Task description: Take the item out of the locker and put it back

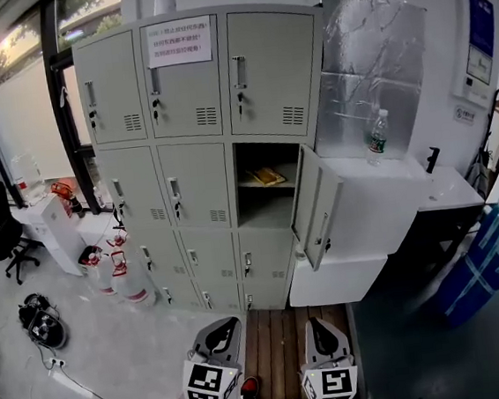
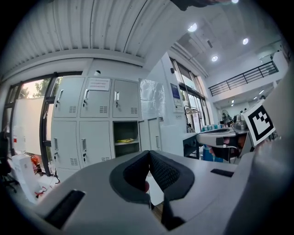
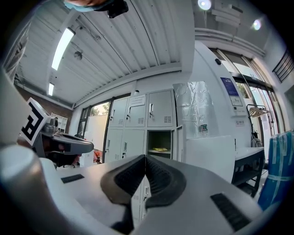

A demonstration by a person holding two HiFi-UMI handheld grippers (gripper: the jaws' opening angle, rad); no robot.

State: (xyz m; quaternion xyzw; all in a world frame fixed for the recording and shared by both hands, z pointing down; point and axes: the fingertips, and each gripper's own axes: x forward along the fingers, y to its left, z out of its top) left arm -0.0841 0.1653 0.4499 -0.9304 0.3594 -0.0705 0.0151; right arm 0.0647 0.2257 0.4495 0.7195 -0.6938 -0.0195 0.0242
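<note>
Left gripper (image 1: pixel 219 325) and right gripper (image 1: pixel 323 323) empty — nothing taken out yet

Both grippers have their jaws pressed together with nothing between them. They hang low, well apart from the locker (image 1: pixel 176 95). One compartment's door (image 1: pixel 315 203) stands open, and the yellowish item (image 1: pixel 267 176) lies on the shelf inside. By my reading only the opening is done — the approach, the taking out and the putting back are all left.

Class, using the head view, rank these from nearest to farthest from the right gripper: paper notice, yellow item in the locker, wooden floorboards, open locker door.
1. Wooden floorboards, directly under the right gripper.
2. Open locker door, swung out ahead.
3. Yellow item, on the shelf inside.
4. Paper notice, top row, up and left.
</note>
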